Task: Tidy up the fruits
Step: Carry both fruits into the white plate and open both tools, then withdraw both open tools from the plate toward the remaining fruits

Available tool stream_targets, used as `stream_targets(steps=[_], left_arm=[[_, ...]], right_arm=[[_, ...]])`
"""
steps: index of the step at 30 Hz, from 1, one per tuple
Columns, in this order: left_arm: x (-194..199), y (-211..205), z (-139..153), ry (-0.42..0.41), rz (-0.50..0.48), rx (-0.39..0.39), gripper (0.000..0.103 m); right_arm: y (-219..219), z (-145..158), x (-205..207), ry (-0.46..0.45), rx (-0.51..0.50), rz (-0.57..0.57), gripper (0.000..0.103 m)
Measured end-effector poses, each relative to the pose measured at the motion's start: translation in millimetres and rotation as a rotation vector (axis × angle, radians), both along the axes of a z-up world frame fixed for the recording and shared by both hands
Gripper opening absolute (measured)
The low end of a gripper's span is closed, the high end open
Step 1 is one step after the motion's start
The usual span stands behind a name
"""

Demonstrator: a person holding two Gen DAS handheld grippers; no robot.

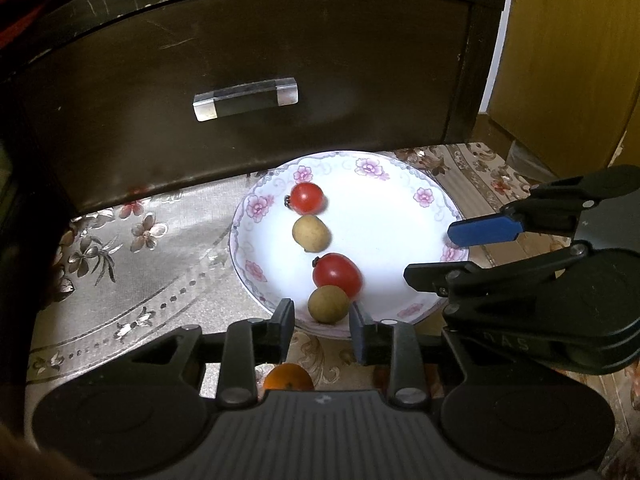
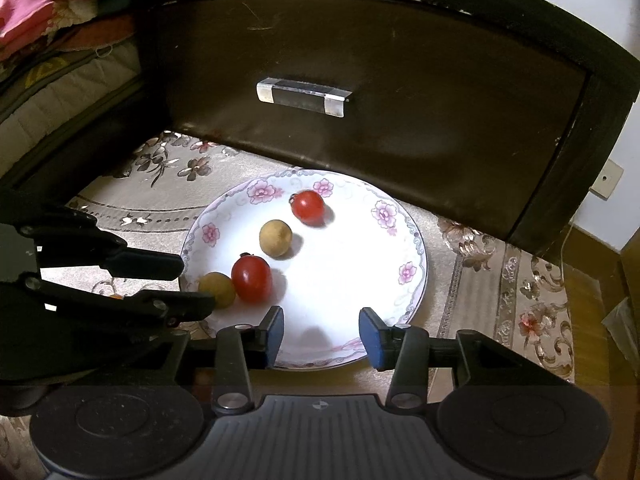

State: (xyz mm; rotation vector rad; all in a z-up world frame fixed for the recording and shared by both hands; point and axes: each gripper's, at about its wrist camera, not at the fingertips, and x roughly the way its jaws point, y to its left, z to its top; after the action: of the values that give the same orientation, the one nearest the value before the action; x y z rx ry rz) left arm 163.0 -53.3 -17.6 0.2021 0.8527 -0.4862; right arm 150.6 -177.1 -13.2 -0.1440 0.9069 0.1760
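Note:
A white plate with a pink flower rim (image 1: 424,200) (image 2: 400,240) holds a row of fruit. From far to near lie a cherry tomato (image 1: 307,197) (image 2: 308,207), a tan longan (image 1: 311,233) (image 2: 275,237), a second tomato (image 1: 337,274) (image 2: 251,279) and a second longan (image 1: 326,304) (image 2: 218,289). My left gripper (image 1: 322,320) (image 2: 196,286) straddles the near longan, which rests on the plate; a small gap shows at the left pad. My right gripper (image 2: 320,332) (image 1: 428,254) stands open over the plate's near rim, nothing between its pads.
A dark drawer front with a clear handle (image 1: 246,98) (image 2: 304,97) rises right behind the plate. A floral tablecloth (image 1: 132,264) (image 2: 500,280) covers the surface. An orange fruit (image 1: 288,377) lies off the plate under my left gripper. Bedding (image 2: 48,60) is stacked far left.

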Motion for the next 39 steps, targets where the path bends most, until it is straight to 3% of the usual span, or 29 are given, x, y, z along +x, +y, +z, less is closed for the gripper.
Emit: stream_targets(steps=[39], left_arm=[[-15.4, 2.8, 11.3, -0.027, -0.023, 0.025, 0.038]], right_arm=[[3.8, 8.1, -10.3, -0.032, -0.02, 0.017, 0.046]])
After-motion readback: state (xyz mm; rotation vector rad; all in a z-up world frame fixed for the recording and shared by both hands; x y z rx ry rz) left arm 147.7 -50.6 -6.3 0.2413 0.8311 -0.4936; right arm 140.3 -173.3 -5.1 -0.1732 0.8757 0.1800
